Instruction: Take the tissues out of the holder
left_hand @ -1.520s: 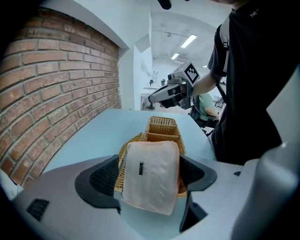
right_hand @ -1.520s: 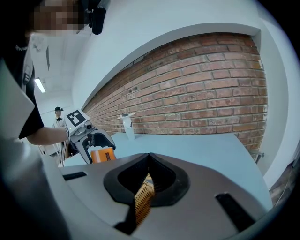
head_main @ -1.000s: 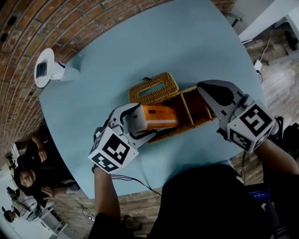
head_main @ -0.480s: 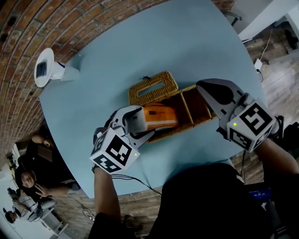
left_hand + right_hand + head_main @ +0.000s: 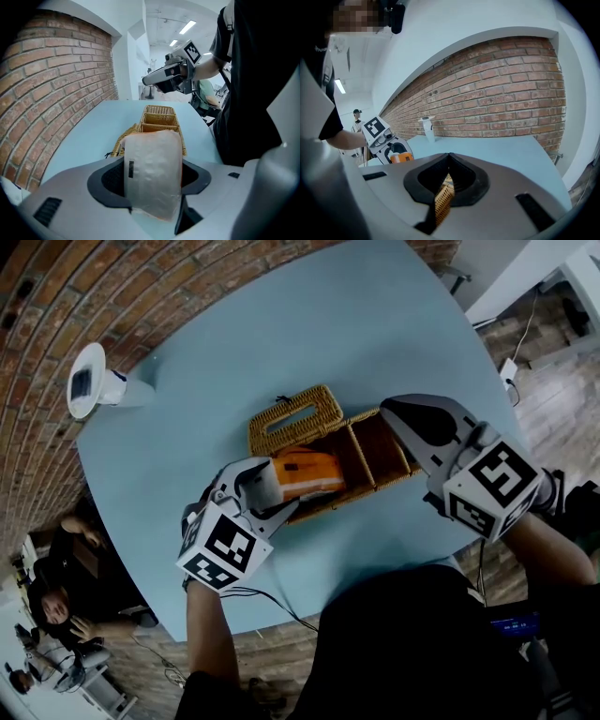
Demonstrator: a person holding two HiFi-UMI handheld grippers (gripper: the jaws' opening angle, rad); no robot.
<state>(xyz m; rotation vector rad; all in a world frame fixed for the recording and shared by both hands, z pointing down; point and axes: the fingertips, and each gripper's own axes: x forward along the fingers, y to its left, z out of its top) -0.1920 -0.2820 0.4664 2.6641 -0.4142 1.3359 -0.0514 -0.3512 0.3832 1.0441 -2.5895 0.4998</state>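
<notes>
Holding holder [image 5: 386,454] steady on table [image 5: 281,334]: right gripper [image 5: 405,420] jaws pinch its woven wall. Left gripper [image 5: 265,488] jaws just closed in, now squeeze tissue pack [image 5: 309,474], half inside holder, ready for pulling out.

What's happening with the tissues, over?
Left gripper just closing on tissue pack, in holder. Right gripper clamps holder wall. Lid off, lying beside.

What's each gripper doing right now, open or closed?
Left gripper: jaws have just been closing, gripping the tissue pack.
Right gripper: closed on the wicker holder wall.
</notes>
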